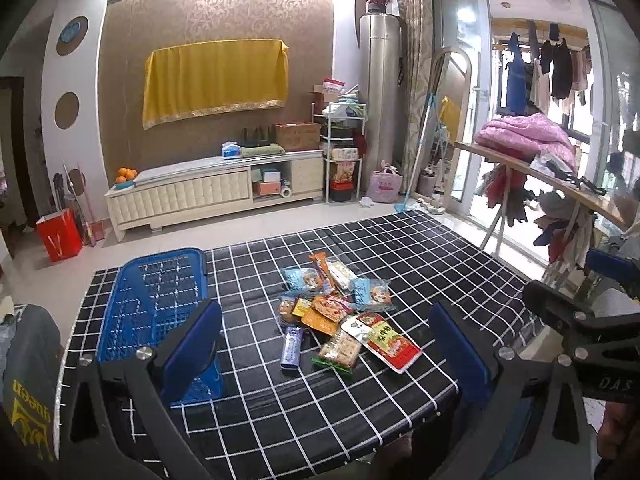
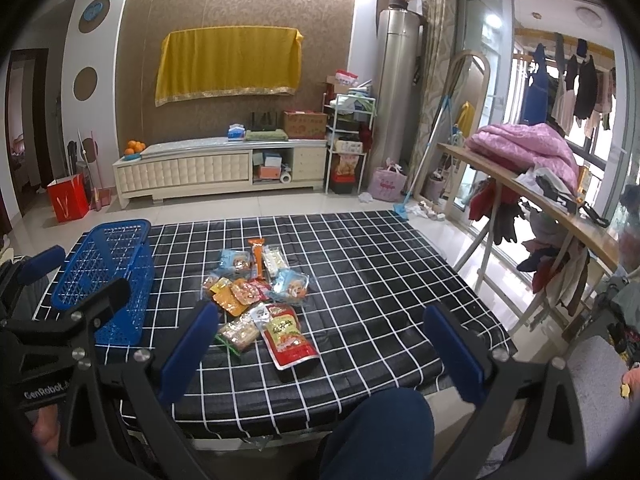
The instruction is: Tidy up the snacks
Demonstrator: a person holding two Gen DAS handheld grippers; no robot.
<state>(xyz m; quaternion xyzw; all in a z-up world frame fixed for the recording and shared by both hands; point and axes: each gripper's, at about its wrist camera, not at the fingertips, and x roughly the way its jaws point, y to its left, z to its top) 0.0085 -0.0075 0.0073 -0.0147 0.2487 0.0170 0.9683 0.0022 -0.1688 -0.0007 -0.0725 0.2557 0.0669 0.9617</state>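
Note:
A heap of snack packets (image 1: 340,312) (image 2: 258,296) lies in the middle of a black table with a white grid cloth (image 1: 400,264) (image 2: 380,272). A red pouch (image 1: 390,340) (image 2: 288,334) is the nearest one, and a purple packet (image 1: 292,346) lies at the heap's left. A blue plastic basket (image 1: 156,300) (image 2: 106,268) stands at the table's left. My left gripper (image 1: 326,352) hovers open above the near edge, short of the heap. My right gripper (image 2: 320,354) is open too, nothing between its blue pads (image 2: 454,348).
A knee in dark blue cloth (image 2: 380,428) rises at the table's near edge. A wooden board with a pink quilt (image 1: 528,136) (image 2: 524,146) runs along the right. A cream TV cabinet (image 1: 216,190) stands across the tiled floor. A red bag (image 1: 60,234) sits on the floor at the left.

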